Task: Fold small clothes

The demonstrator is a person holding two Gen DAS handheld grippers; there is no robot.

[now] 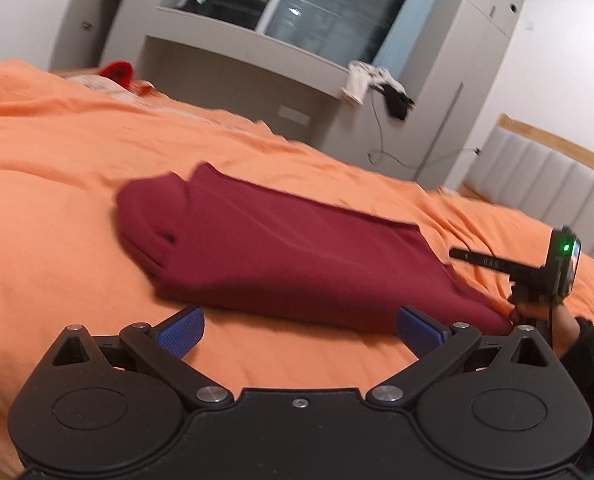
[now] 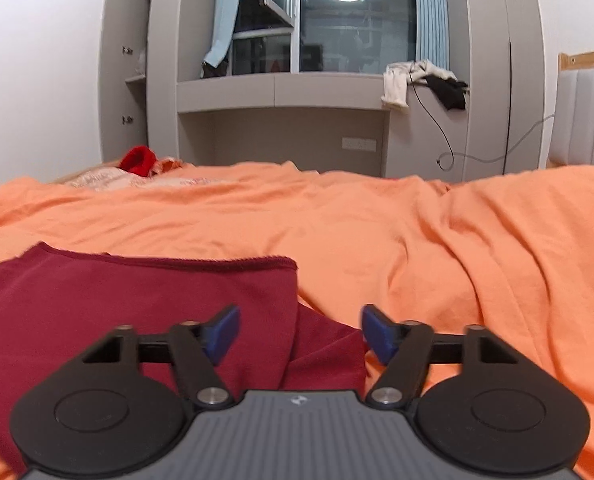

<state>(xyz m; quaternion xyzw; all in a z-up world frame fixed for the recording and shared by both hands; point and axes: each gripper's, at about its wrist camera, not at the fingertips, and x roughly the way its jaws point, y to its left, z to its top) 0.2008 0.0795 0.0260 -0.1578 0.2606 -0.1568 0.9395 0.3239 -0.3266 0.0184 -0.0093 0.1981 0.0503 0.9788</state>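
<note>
A dark red garment (image 1: pixel 281 248) lies folded flat on the orange bedsheet (image 1: pixel 57 184), and everything else sits around it. In the left wrist view it forms a broad rectangle with a bunched, rolled-looking end on its left side. The left gripper (image 1: pixel 300 330) hovers just short of the garment's near edge, its blue pads (image 1: pixel 179 330) spread wide apart with only sheet between them — nothing is held. At the garment's right end the right gripper (image 1: pixel 463 255) reaches in as a dark finger over the cloth, with a green light glowing on its body and a dark sleeve (image 1: pixel 593 356) behind it.

In the right wrist view the right gripper (image 2: pixel 300 334) stands open too, its jaws apart and gripping nothing; the garment's (image 2: pixel 137 304) folded corner lies under and between the fingers, and the pads do not press on it. The top layer's hemmed edge runs straight across, with a lower layer showing beneath at the corner.

Beyond the garment, across the sheet, a bright red item (image 2: pixel 137 159) rests near the far edge of the bed — and past that stands a grey window unit (image 2: pixel 281 92) with pale and black clothes (image 2: pixel 421 80) draped on its ledge.
</note>
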